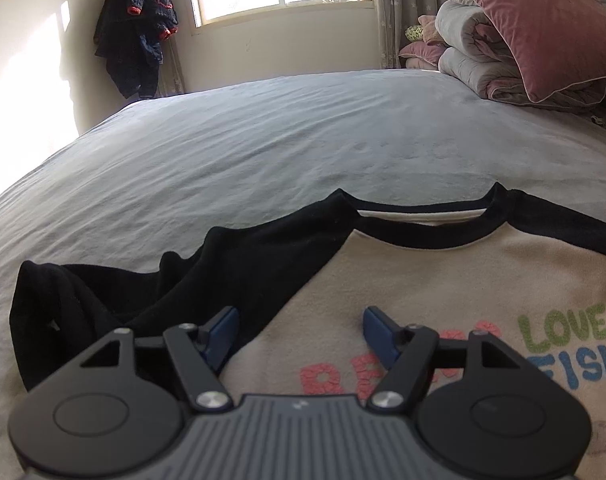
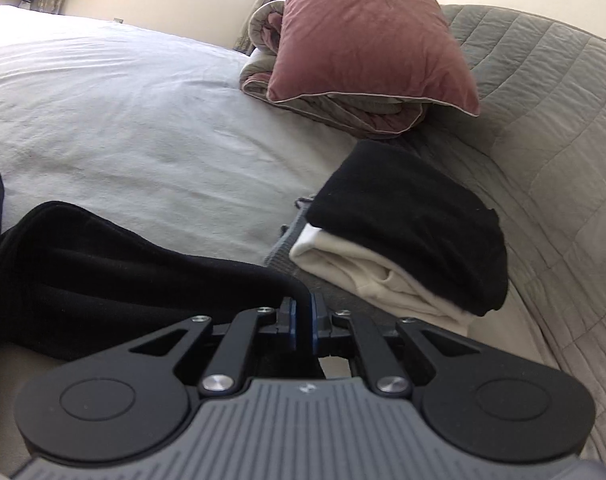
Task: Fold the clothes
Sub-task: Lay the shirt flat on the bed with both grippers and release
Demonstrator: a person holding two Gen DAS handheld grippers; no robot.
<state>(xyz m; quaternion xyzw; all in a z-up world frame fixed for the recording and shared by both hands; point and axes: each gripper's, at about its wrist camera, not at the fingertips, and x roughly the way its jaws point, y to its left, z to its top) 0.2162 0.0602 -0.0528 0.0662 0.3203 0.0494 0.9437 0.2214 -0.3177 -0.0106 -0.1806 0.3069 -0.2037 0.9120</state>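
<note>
The left tool [image 1: 301, 334] hung wide open, empty, above the cream fleece black-sleeved sweatshirt [image 1: 443, 280] at lower centre. The right tool [image 2: 303, 322] pinched that garment's black sleeve [image 2: 123, 276] at lower left.

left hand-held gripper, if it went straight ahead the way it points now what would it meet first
Probably the cream front of the shirt: the open left hand-held gripper hovers low over it, aimed toward the black collar. If it clears the fabric, only bare bed sheet lies beyond. Height above the shirt is unclear.
</note>
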